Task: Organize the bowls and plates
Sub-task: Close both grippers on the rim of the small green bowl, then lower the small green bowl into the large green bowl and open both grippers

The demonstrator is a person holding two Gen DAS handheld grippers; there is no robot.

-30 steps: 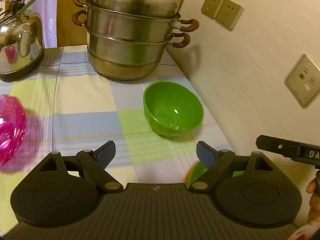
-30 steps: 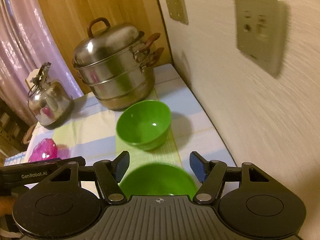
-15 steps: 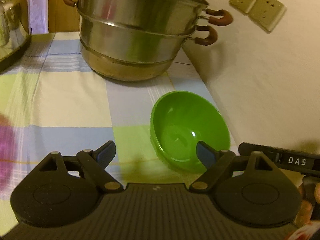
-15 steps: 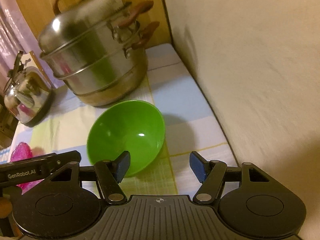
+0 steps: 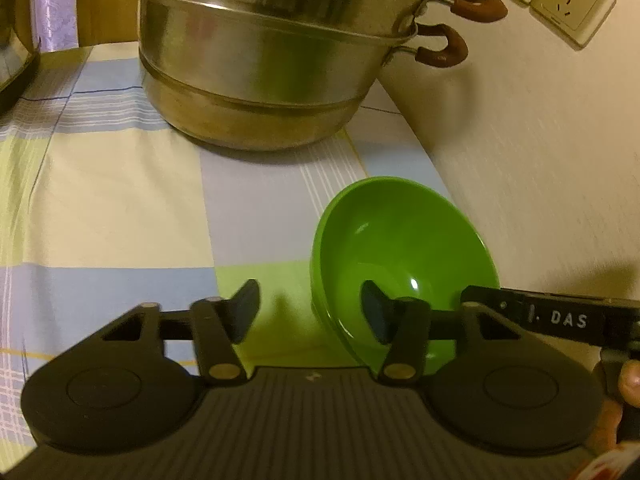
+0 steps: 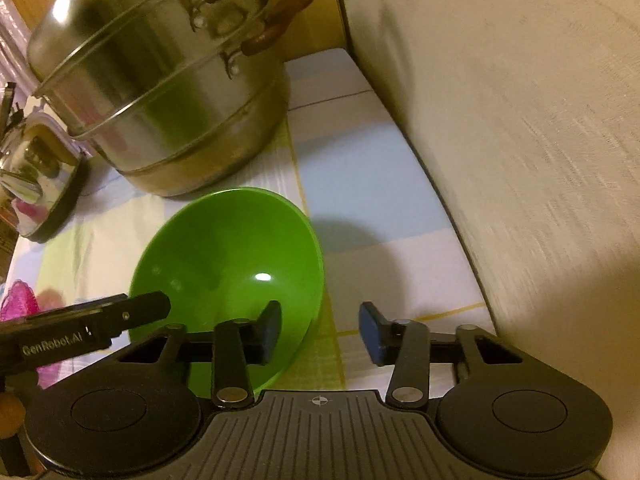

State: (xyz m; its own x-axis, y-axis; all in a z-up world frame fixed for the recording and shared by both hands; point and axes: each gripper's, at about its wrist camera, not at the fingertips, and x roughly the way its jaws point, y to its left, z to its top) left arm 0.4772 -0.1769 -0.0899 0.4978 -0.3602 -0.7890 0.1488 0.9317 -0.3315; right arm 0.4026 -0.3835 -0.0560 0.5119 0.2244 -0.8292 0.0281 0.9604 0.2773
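Wall (image 5: 540, 168) bounds the desk (image 5: 120, 200) on its right side; bare checked cloth lies open to the left. Steel steamer pot (image 5: 260, 64) stands at the back, kettle (image 6: 36, 184) beside it. Green bowl (image 5: 400, 248) sits near the wall, in front of the pot, tilted, mouth facing the cameras; round, no long axis. Left tool (image 5: 310, 312): jaws closing astride the bowl's left rim, not yet pressing. Right tool (image 6: 320, 330): jaws closing astride the right rim, likewise.
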